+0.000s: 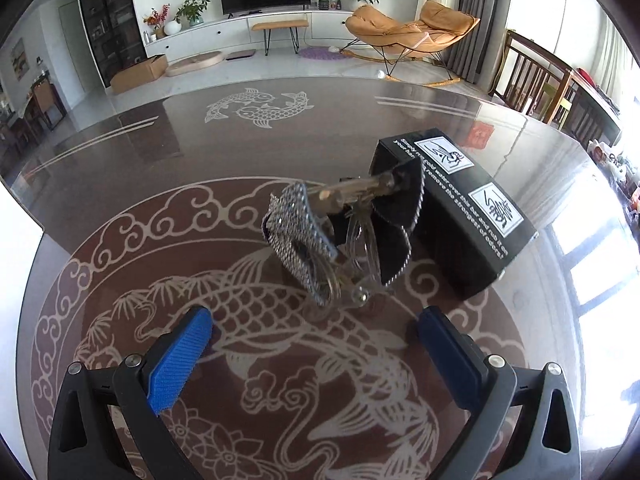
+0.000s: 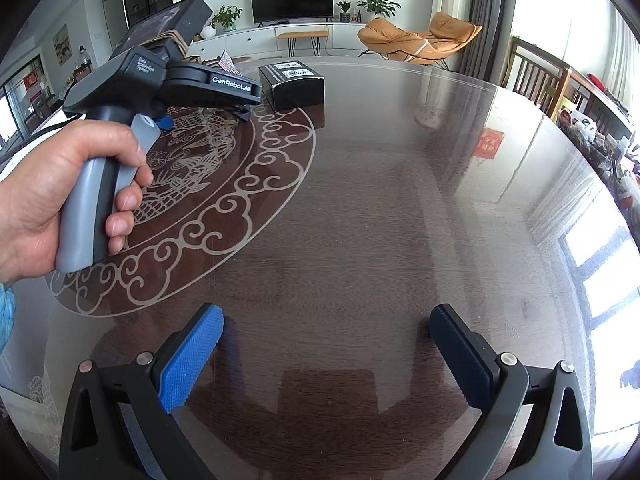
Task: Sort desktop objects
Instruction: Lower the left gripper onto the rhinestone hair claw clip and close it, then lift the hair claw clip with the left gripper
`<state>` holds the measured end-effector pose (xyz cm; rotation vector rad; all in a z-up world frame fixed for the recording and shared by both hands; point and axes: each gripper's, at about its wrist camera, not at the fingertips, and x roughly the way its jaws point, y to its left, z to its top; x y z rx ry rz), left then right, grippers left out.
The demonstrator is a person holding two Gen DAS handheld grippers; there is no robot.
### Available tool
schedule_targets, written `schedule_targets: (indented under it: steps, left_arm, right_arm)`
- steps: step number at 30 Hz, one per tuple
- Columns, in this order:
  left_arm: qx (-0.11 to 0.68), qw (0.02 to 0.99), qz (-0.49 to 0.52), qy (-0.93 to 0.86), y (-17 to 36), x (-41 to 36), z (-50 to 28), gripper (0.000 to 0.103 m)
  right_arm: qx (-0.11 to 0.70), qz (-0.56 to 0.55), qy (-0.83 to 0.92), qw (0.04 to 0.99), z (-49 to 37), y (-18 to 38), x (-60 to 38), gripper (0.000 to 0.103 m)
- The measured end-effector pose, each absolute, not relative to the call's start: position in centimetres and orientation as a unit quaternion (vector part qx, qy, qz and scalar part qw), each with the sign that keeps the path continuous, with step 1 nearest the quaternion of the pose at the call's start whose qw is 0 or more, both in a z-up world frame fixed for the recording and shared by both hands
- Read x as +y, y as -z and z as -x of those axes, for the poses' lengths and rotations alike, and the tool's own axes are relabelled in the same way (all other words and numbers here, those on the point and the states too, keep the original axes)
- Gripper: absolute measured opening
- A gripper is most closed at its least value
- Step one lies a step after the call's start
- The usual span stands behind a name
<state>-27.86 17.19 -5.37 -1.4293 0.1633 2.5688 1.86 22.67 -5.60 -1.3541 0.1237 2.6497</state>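
Observation:
A hair clip (image 1: 340, 232), with a rhinestone bow on one side and a black bow on the other, lies on the glass table top (image 1: 160, 184). Its far end leans against a black box (image 1: 464, 204) with white labels. My left gripper (image 1: 316, 320) is open just short of the clip, with its blue pads (image 1: 180, 360) on either side of the clip's near end and not touching it. In the right wrist view, my right gripper (image 2: 328, 316) is open over bare table, with nothing between its fingers. The black box (image 2: 292, 84) sits far ahead to its left.
A person's hand (image 2: 48, 184) grips the left tool's grey handle (image 2: 96, 208) at the left of the right wrist view. The table's rim (image 2: 520, 96) curves along the right, with wooden chairs (image 2: 536, 68) behind it. A koi pattern (image 1: 280, 360) lies under the glass.

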Motion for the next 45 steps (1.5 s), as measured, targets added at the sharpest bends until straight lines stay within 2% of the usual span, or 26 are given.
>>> schedule_targets:
  steps: [11,13,15,22,34,41,42,43,45]
  left_arm:
    - [0.050,0.083,0.491,-0.866,5.3,18.5,32.1,0.102]
    - [0.046,0.081,0.474,-0.875,5.0,17.9,32.1,0.070]
    - [0.051,0.088,0.465,-0.880,4.7,17.5,31.8,0.050]
    - [0.063,0.105,0.452,-0.884,4.5,14.7,27.9,0.049]
    - [0.022,0.075,0.450,-0.889,4.7,1.2,17.3,0.049]
    - [0.024,0.072,0.443,-0.893,5.0,-0.1,16.4,0.051]
    - [0.032,0.072,0.445,-0.892,5.0,0.1,16.4,0.057]
    - [0.041,0.073,0.448,-0.890,5.1,0.5,16.5,0.070]
    - [0.053,0.067,0.453,-0.887,5.2,0.7,16.6,0.083]
  right_arm:
    - [0.042,0.453,-0.887,0.081,-1.9,5.6,22.6,0.103]
    - [0.041,0.453,-0.887,0.081,-1.9,5.6,22.6,0.103]
    - [0.041,0.453,-0.887,0.082,-1.9,5.6,22.6,0.103]
    - [0.040,0.454,-0.887,0.082,-2.1,5.6,22.7,0.103]
    - [0.039,0.454,-0.886,0.082,-2.0,5.6,22.6,0.103]
    - [0.039,0.454,-0.886,0.083,-2.0,5.6,22.6,0.103]
    - [0.039,0.454,-0.886,0.083,-2.0,5.6,22.6,0.103]
    - [0.039,0.454,-0.886,0.083,-2.0,5.6,22.6,0.103]
    - [0.039,0.454,-0.886,0.083,-2.0,5.6,22.6,0.103]
